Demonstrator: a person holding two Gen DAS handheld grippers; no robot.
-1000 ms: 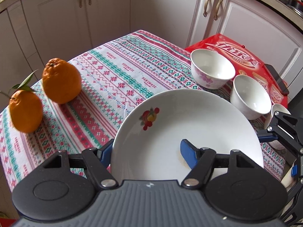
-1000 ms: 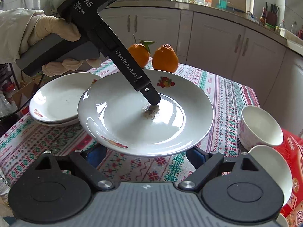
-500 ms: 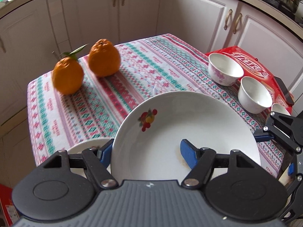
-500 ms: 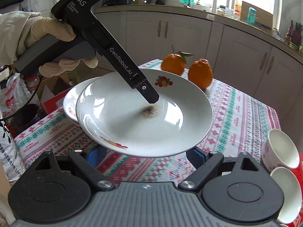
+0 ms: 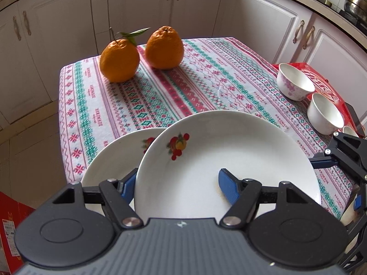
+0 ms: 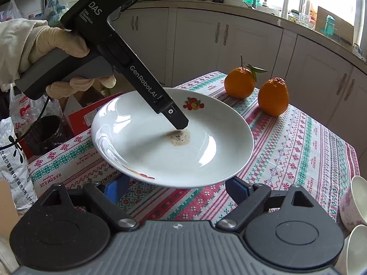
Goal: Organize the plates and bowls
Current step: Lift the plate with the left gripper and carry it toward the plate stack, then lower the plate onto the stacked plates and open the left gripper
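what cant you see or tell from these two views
- Left wrist: the lower plate is mostly covered by the held plate.
- Left wrist: a third bowl is nearly hidden behind the right gripper.
- Right wrist: the lower plate is fully hidden; two bowls are cut by the edge.

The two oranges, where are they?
In the left wrist view, the two oranges sit side by side at the far left corner of the patterned tablecloth, beyond the held plate, in front of the cabinets.

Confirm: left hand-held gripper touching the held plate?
Touching. Left wrist view: left hand-held gripper clamps the plate rim, one blue finger pressed on its top face, the other beneath.
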